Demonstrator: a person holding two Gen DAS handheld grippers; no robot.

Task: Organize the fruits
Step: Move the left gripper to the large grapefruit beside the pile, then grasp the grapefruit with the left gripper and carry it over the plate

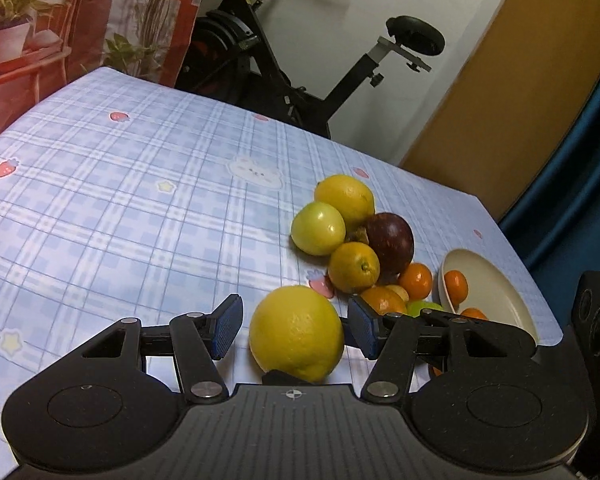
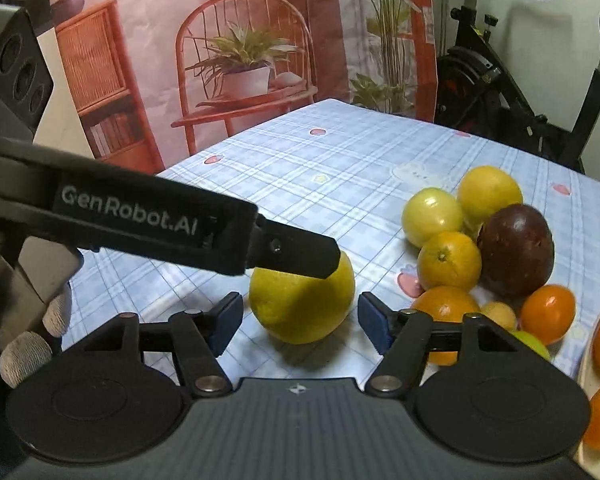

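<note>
Fingers of both grippers straddle the same big round yellow citrus fruit (image 1: 296, 334), which sits on the blue plaid tablecloth (image 1: 120, 200), apart from the fruit pile. Left gripper (image 1: 294, 330): blue pads (image 1: 227, 326) stand off the rind on the left, while the right pad looks just at the skin; contact is unclear, so it counts as released, not clamping. Right gripper (image 2: 300, 322): both pads (image 2: 227, 322) show a gap to the fruit, jaws apart, nothing grasped. In the right wrist view the left gripper's black finger lies across the top of the fruit, and a gloved hand (image 2: 40, 336) holds its handle at the left edge.

The pile sits just right of this fruit: another yellow citrus, a pale green apple (image 1: 318, 228), a dark red-purple round fruit (image 1: 392, 242), a small yellow-orange citrus (image 1: 354, 266) and orange mandarins (image 1: 416, 280). A cream shallow bowl (image 1: 496, 280) at the table's right edge already has mandarins in it.

Step in hand, as judged: picking up the big yellow fruit. Only one gripper should close, since two sets of fingers crowd it. Pads should centre on the widest part, because the round rind may squirt out if pinched off-centre. Closing should be slow, then a straight lift clear of the pile so neighbours don't roll.
</note>
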